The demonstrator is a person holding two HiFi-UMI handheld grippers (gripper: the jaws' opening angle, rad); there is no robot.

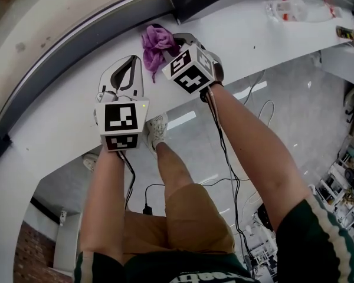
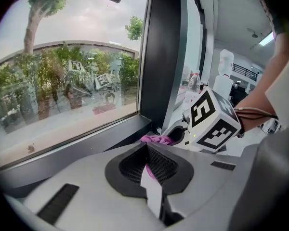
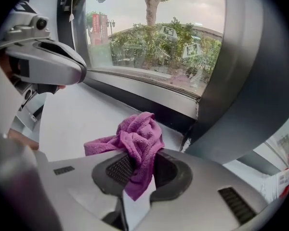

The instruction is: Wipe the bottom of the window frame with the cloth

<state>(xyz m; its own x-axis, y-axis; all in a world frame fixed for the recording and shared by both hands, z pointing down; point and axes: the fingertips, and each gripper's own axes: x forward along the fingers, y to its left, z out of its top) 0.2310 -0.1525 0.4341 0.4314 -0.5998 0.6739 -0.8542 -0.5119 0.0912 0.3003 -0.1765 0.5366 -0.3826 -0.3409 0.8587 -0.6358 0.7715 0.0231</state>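
Right gripper clamping bunched purple terry cloth, jaws closed on its middle. Cloth sitting over white sill, just beside dark bottom rail of window frame, near right corner; contact with rail unclear. Left gripper hovering nearby, jaws seemingly together, gripping nothing. Wiping looking barely begun; whole rail awaiting pass.

No readable text or number anywhere; print on the distant red sign too small.
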